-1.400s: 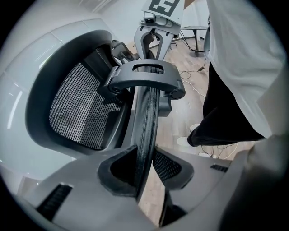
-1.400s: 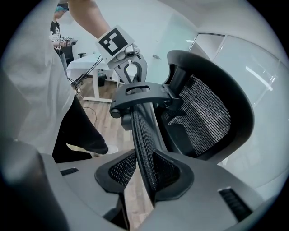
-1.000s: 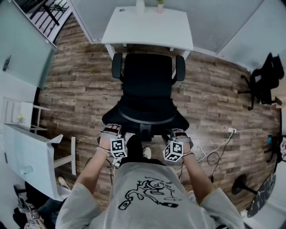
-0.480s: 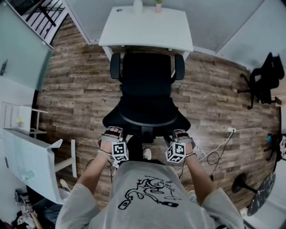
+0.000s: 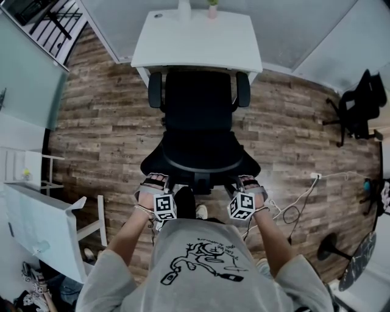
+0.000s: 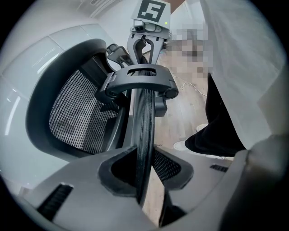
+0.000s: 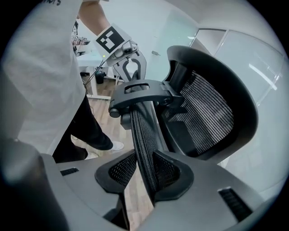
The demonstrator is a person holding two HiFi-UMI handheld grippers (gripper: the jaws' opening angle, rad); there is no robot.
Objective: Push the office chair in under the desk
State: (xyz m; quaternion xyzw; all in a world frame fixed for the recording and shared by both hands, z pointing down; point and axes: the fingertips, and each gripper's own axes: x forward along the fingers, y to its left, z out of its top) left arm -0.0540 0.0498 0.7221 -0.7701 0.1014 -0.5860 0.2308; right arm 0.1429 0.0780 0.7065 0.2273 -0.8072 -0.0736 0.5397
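A black office chair stands on the wooden floor facing a white desk; the front of its seat and its armrests reach the desk's near edge. My left gripper and right gripper sit at the two ends of the backrest's top rim. In the left gripper view, the left gripper is shut on the thin black rim of the backrest, and the right gripper shows at the far end. The right gripper is shut on the mesh edge of the backrest.
A second black chair stands at the right. A white cable lies on the floor by my right arm, beside a round stool base. A white table stands at the lower left. Small items sit at the desk's far edge.
The chair has rolled a little toward the desk, its armrests now nearer the desk's edge. Both grippers went along with the backrest, still clamped on it.
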